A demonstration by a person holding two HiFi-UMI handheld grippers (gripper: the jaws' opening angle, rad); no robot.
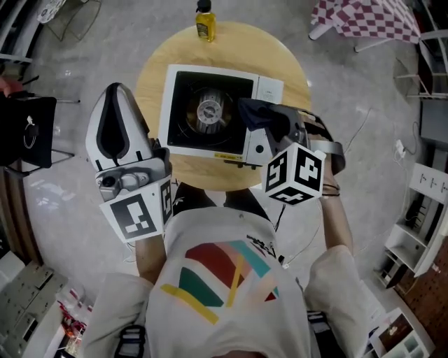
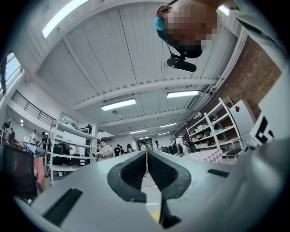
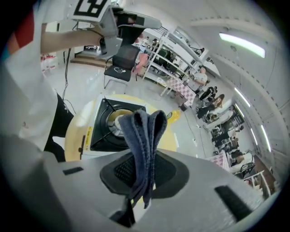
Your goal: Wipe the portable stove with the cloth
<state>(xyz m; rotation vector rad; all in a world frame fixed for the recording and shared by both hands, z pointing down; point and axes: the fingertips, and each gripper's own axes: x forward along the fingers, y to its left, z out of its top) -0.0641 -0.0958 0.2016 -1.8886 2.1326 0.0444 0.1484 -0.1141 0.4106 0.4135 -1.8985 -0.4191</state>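
Observation:
The portable stove (image 1: 210, 112) is white with a black top and a round burner; it sits on a round wooden table (image 1: 280, 66). In the right gripper view the stove (image 3: 111, 122) lies below and beyond the jaws. My right gripper (image 3: 142, 170) is shut on a folded dark blue cloth (image 3: 144, 136), held above the stove's right side; in the head view the cloth (image 1: 257, 113) hangs over the stove's right part. My left gripper (image 1: 115, 133) is raised left of the table, pointing up and away from the stove. Its jaws (image 2: 147, 170) are shut with nothing between them.
A yellow bottle (image 1: 204, 21) stands at the table's far edge. A black chair (image 1: 28, 129) is on the floor at the left. A checkered-cloth table (image 1: 364, 17) is at the far right, and white shelving (image 1: 420, 217) stands along the right.

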